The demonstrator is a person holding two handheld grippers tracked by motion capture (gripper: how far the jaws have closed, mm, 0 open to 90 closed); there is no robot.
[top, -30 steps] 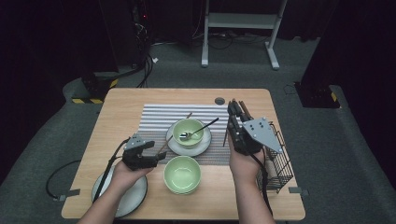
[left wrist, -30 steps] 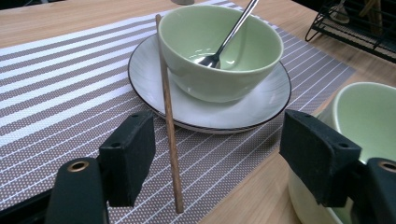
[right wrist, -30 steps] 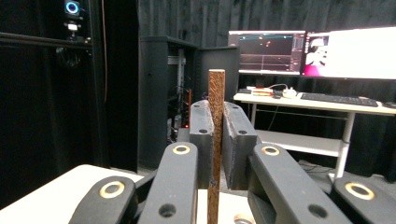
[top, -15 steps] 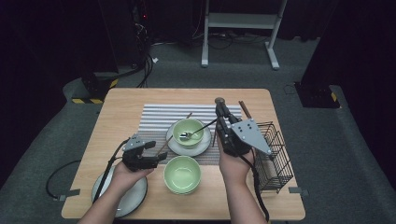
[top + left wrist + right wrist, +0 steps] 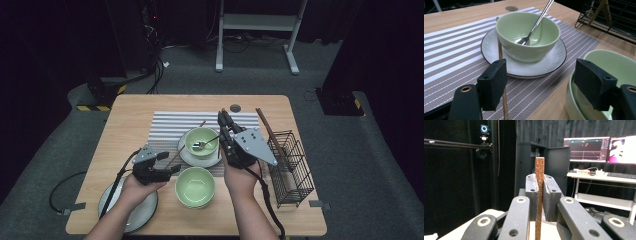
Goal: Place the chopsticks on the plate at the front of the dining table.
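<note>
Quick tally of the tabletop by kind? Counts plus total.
Green bowls: 2
Plates: 2
Spoon: 1
Chopsticks: 3 (one in the right gripper, at; one beside the far bowl; one in the rack)
Wire rack: 1
Placemat: 1
Total: 10

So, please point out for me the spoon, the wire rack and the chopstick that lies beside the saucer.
spoon (image 5: 537,23), left gripper view, middle of its metal handle.
wire rack (image 5: 295,172), high view, its top rim.
chopstick (image 5: 499,51), left gripper view, the part of its shaft resting on the saucer rim.
</note>
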